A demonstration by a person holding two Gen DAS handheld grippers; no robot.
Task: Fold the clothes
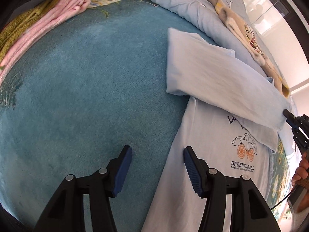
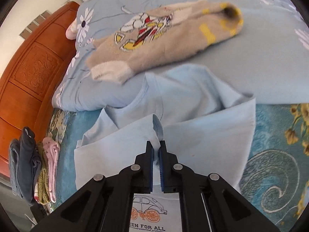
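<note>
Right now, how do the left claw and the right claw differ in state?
The left claw stands open with nothing between its pads, while the right claw is shut on the light blue T-shirt. The left claw hangs over the shirt's side edge and the teal blanket; the right claw holds a fold of the shirt lifted over its printed front. Both have black arms and blue pads.

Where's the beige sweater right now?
The beige sweater lies on the pale blue quilt just beyond the light blue T-shirt, top centre in the right wrist view and upper right in the left wrist view.
</note>
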